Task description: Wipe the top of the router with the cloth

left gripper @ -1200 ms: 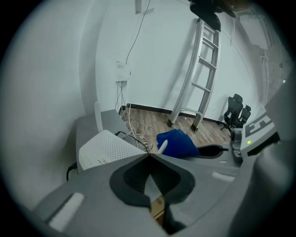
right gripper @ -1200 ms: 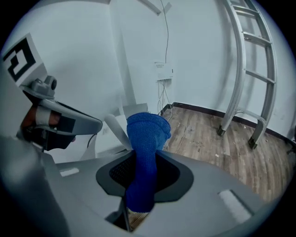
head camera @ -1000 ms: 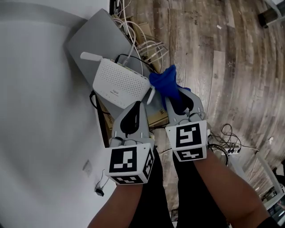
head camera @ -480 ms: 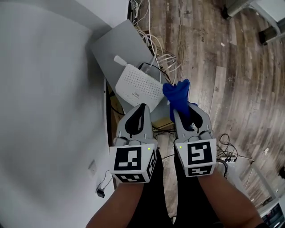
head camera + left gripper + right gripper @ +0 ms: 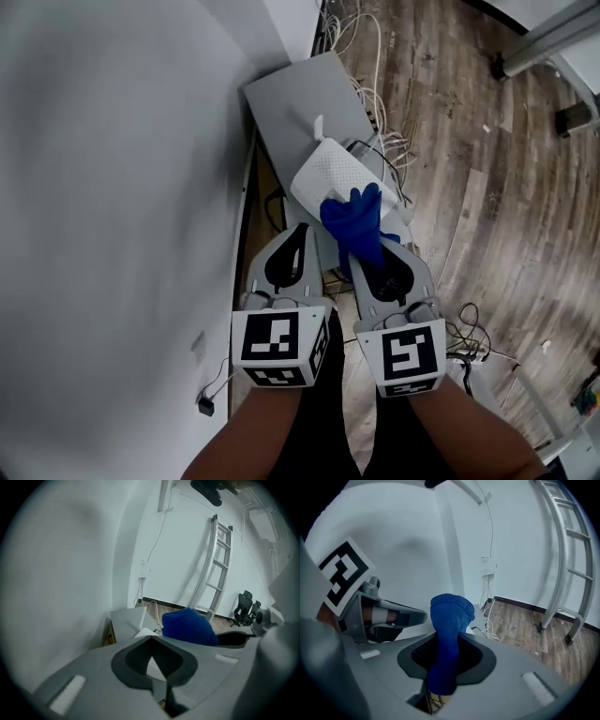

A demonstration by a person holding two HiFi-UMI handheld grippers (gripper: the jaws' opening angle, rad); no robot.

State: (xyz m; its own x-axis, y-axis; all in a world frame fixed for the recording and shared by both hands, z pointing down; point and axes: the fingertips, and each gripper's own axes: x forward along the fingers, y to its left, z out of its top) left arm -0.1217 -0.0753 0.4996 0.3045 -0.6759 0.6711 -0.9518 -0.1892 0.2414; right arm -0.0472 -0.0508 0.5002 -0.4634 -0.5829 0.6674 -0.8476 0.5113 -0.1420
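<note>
Just ahead of the right gripper (image 5: 380, 251) sits the white router (image 5: 336, 176), on a grey box (image 5: 300, 94) by the wall. The gripper's jaws pinch the blue cloth (image 5: 354, 217), and the cloth's loose end is over the router's near edge. The router's long side slants away to the left. The left gripper (image 5: 296, 234) is beside it, with its jaws pressed together on nothing.

Router (image 5: 325, 174) on grey slab (image 5: 298, 99); cables (image 5: 371, 67) on wood floor (image 5: 469, 141)
</note>
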